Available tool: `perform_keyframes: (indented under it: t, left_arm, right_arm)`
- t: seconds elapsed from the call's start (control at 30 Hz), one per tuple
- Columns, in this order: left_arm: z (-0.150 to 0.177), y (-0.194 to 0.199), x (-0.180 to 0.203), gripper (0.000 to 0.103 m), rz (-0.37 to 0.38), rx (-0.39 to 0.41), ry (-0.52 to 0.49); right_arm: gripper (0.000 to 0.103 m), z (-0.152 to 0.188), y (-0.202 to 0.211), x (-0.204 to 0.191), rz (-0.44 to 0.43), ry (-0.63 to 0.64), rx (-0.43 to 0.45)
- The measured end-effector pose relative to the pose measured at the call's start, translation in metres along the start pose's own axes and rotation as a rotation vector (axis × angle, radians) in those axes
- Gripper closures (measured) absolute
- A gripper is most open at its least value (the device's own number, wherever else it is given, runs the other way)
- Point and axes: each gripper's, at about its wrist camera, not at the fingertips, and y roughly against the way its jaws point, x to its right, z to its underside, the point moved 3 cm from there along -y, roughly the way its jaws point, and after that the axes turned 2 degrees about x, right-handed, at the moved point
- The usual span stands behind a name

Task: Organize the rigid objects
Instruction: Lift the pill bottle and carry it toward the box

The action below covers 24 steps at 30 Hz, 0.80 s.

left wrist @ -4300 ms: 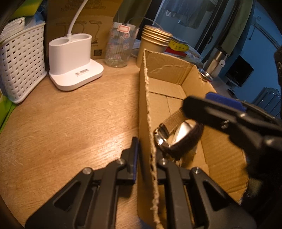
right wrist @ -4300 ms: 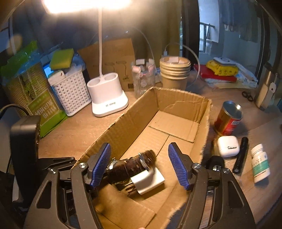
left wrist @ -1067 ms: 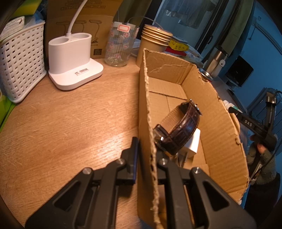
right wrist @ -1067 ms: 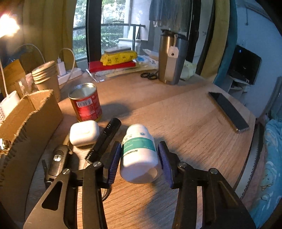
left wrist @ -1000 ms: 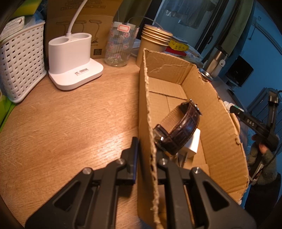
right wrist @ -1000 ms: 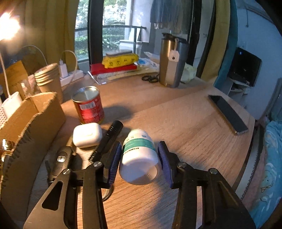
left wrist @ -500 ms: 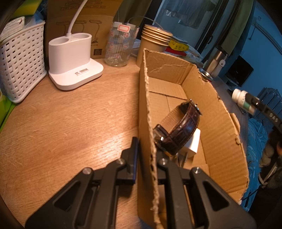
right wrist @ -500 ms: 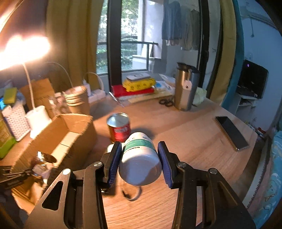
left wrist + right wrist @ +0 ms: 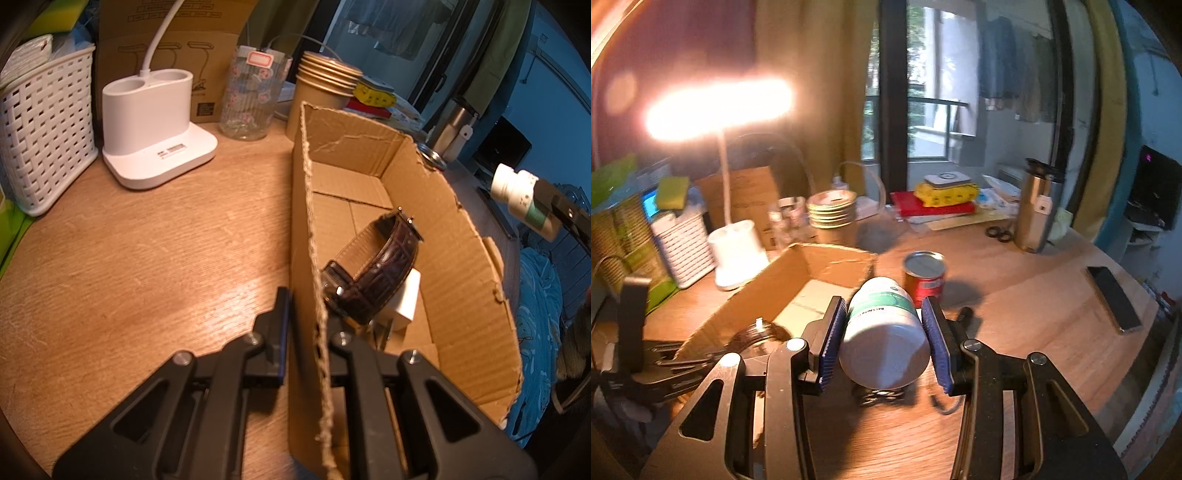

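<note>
My left gripper point(image 9: 304, 314) is shut on the near left wall of the cardboard box point(image 9: 454, 236), one finger outside and one inside. A brown leather watch point(image 9: 376, 273) leans on a white charger block point(image 9: 406, 301) inside the box. The white pill bottle point(image 9: 884, 332) with a green label sits sideways between the blue pads of my right gripper point(image 9: 884, 336), which is shut on it, lifted above the table. In the left wrist view the pill bottle point(image 9: 517, 194) hangs beyond the box's right wall. In the right wrist view the box point(image 9: 812, 280) lies to the left and below.
A red tin can point(image 9: 925, 277) stands right of the box. White lamp base point(image 9: 155, 125), white basket point(image 9: 44, 125), glass jar point(image 9: 251, 99) and stacked paper cups point(image 9: 325, 92) line the back. A steel tumbler point(image 9: 1036, 210), scissors point(image 9: 999, 233) and a phone point(image 9: 1113, 299) lie on the right.
My right gripper has lifted the pill bottle off the table and swung left toward the box. The left gripper and box have stayed still.
</note>
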Motion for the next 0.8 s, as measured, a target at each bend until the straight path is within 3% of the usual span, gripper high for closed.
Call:
perform_keyframes:
  t: [0.57,0.8]
  left_arm:
    - [0.0,-0.001,-0.001,0.094,0.0,0.0,-0.001]
    - [0.0,-0.001,-0.001,0.094,0.0,0.0,0.0]
  right_arm:
    - [0.058,0.016,-0.002,-0.062,-0.138,0.092,-0.069]
    - [0.058,0.025,-0.008,-0.081,-0.119,0.157,-0.104]
